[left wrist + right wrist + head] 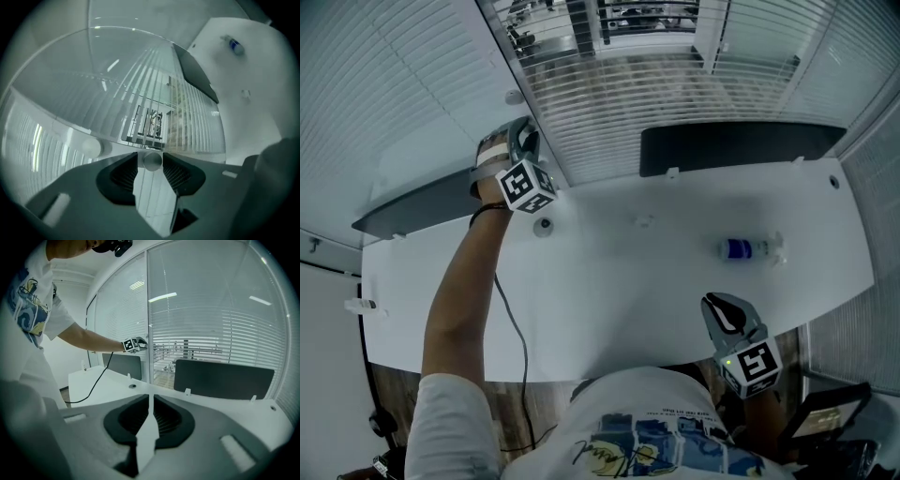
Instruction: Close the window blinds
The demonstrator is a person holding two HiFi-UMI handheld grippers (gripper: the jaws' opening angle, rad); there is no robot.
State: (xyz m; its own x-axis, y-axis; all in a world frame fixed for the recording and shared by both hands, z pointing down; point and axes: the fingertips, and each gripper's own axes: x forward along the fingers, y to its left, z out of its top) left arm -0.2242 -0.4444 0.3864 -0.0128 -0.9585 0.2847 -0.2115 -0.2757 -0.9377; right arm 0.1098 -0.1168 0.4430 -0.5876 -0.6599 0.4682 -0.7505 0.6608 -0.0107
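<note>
Left gripper view looks along the left gripper (pixel 150 164), whose jaws stand apart with the round blind wand (pixel 152 161) seen end-on between their tips; I cannot tell whether either jaw touches it. Just beyond hang the window blinds (pixel 192 122), their slats letting the outside show through. In the head view this gripper is raised against the window beyond the white bench (pixel 619 291). The right gripper (pixel 150 401) rests low at the bench's near edge, its jaws closed to a sliver on nothing.
</note>
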